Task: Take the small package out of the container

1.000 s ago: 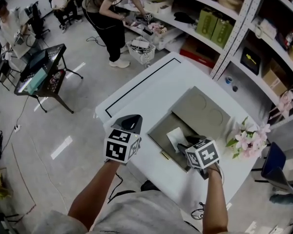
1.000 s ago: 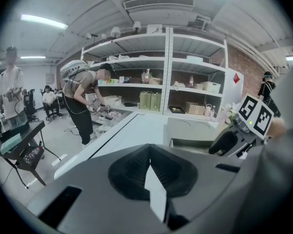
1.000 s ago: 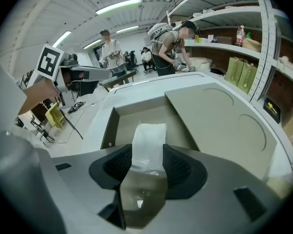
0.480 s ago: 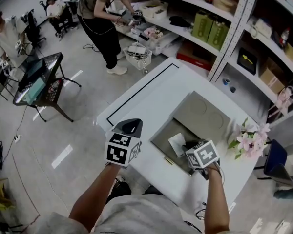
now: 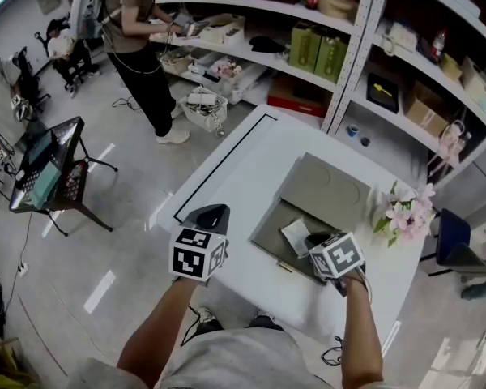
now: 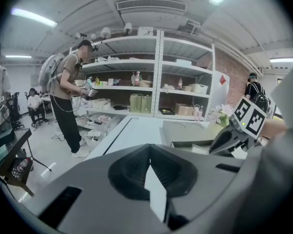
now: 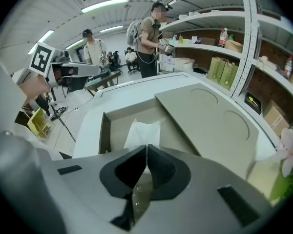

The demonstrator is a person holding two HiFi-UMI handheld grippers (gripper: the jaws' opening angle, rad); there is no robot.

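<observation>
Sitting in the open grey container (image 5: 266,233) on the white table (image 5: 241,164), the small white package (image 7: 145,130) has its near edge caught in the right gripper (image 7: 146,148), whose jaws are pinched together on it. A flat grey lid (image 7: 212,116) lies against the container's far side, with a bunch of pink flowers (image 5: 405,215) just beyond it. At the table's near left side, well apart from the container, the left gripper (image 6: 150,161) hangs with its jaws closed on nothing.
</observation>
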